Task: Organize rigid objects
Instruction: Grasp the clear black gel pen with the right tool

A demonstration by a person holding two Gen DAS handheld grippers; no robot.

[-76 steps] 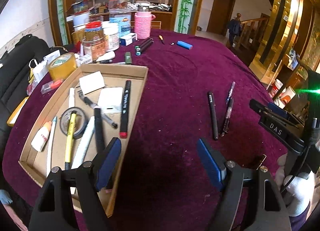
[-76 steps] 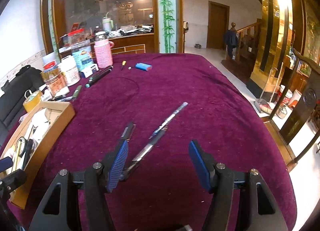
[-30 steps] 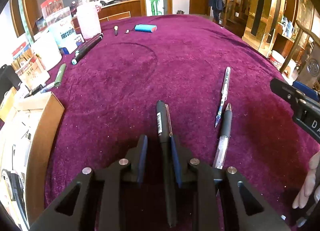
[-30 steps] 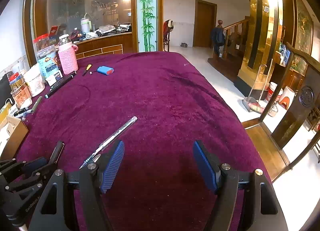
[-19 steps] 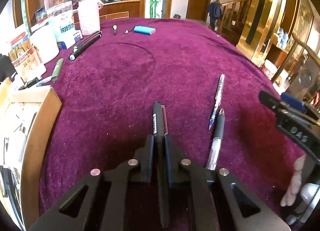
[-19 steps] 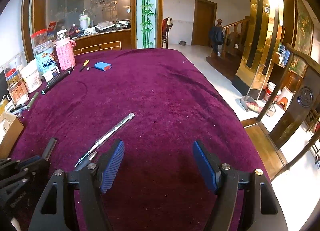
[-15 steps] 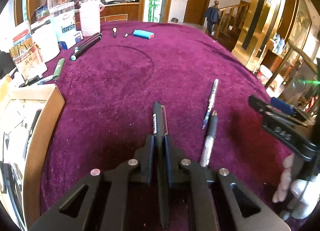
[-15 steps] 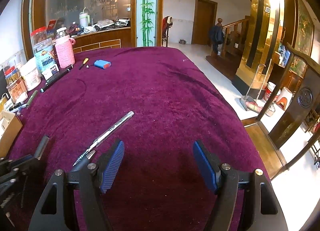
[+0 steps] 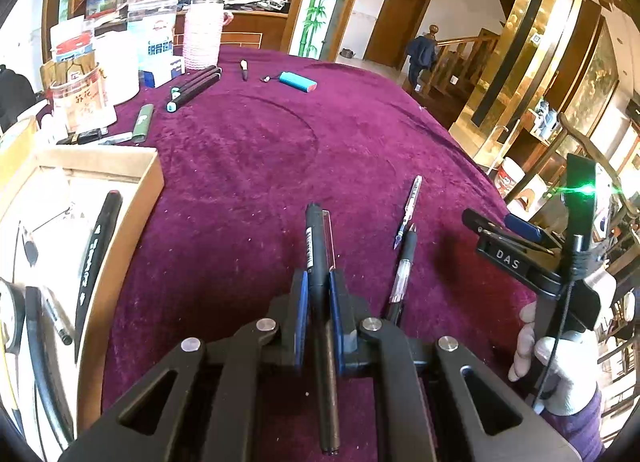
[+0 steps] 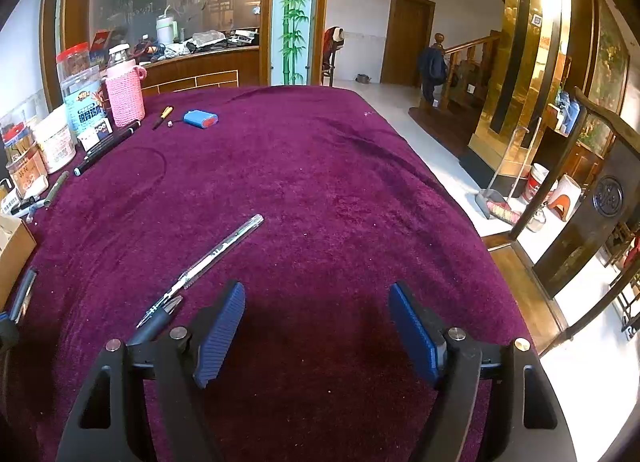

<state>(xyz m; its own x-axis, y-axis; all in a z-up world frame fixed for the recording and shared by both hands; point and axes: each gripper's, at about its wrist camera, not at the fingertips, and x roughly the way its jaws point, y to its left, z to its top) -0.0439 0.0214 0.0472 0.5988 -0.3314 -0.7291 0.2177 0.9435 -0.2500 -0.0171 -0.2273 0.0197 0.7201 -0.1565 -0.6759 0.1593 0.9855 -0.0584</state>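
My left gripper (image 9: pixel 318 286) is shut on a black pen (image 9: pixel 314 238), which sticks out ahead of the pads and hangs a little above the purple cloth. To its right, a clear pen (image 9: pixel 408 206) and a black-grip pen (image 9: pixel 402 270) lie on the cloth. A cardboard tray (image 9: pixel 132 198) at the left holds a black marker (image 9: pixel 96 246) and other stationery. My right gripper (image 10: pixel 316 302) hovers over bare cloth, its jaws opening with nothing between them. The clear pen (image 10: pixel 224 250) and the black-grip pen (image 10: pixel 160 318) lie just left of it.
Jars (image 9: pixel 80 94), a pink-sleeved bottle (image 10: pixel 124 94), dark markers (image 9: pixel 192 90), a green marker (image 9: pixel 143 122), a small screwdriver (image 10: pixel 162 117) and a blue case (image 10: pixel 200 119) stand along the far left of the table. The table's right edge (image 10: pixel 460 214) drops to a tiled floor.
The left gripper's pads closed onto the black pen and lifted it off the cloth, swinging left so the tray shows more. The right gripper stayed put, its jaws slightly wider.
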